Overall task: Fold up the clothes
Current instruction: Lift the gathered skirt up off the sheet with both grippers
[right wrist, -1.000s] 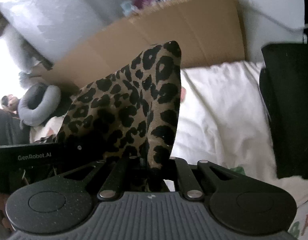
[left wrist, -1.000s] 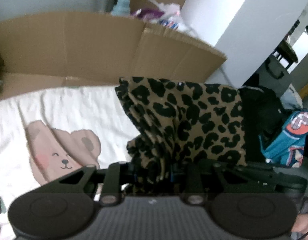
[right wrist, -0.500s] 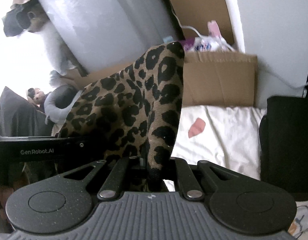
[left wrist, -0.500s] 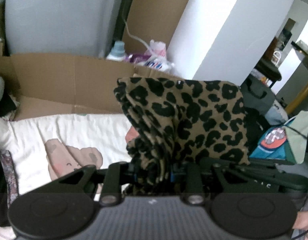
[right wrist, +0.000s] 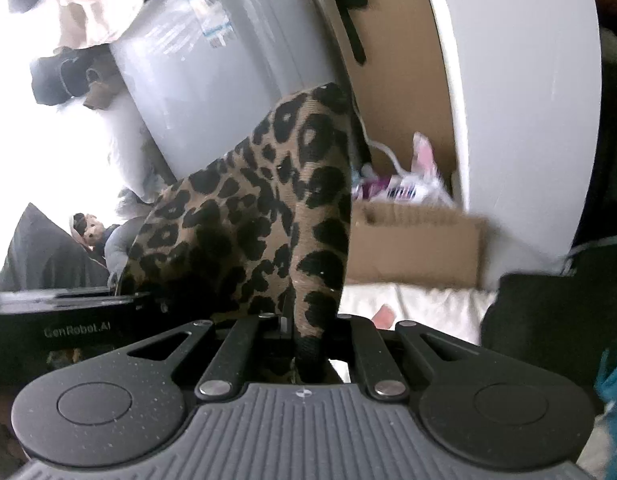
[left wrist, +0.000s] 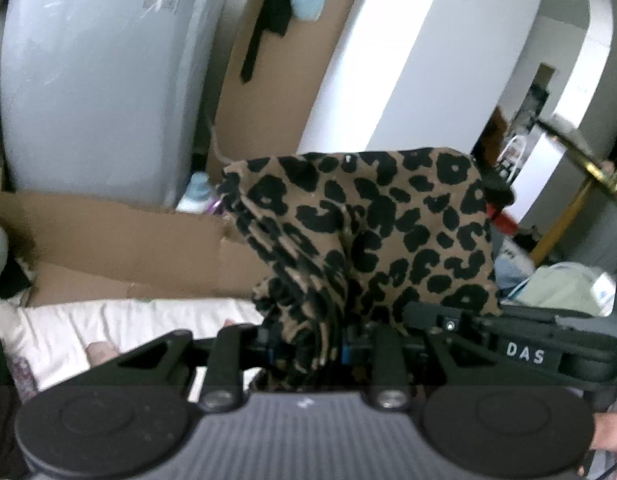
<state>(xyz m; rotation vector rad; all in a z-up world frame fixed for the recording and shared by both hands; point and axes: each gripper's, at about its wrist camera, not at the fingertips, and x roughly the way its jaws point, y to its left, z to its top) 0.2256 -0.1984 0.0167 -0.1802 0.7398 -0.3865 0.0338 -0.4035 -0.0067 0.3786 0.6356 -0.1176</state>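
Leopard-print garment (left wrist: 388, 232) stretched between both grippers, above white bedding (left wrist: 120, 324). Left gripper (left wrist: 304, 354) fingers clamped on thick bunched fabric. Right gripper (right wrist: 308, 344) fingers pinched nearly closed on thin edge. Cardboard box (left wrist: 120, 240) behind.

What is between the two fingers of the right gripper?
A bunched edge of the leopard-print garment sits clamped in the right gripper, seen in the right wrist view.

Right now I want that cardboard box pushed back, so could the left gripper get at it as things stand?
Probably not. The left gripper is shut on a bunch of the leopard-print garment, which hangs between it and the cardboard box. It would have to let go first.
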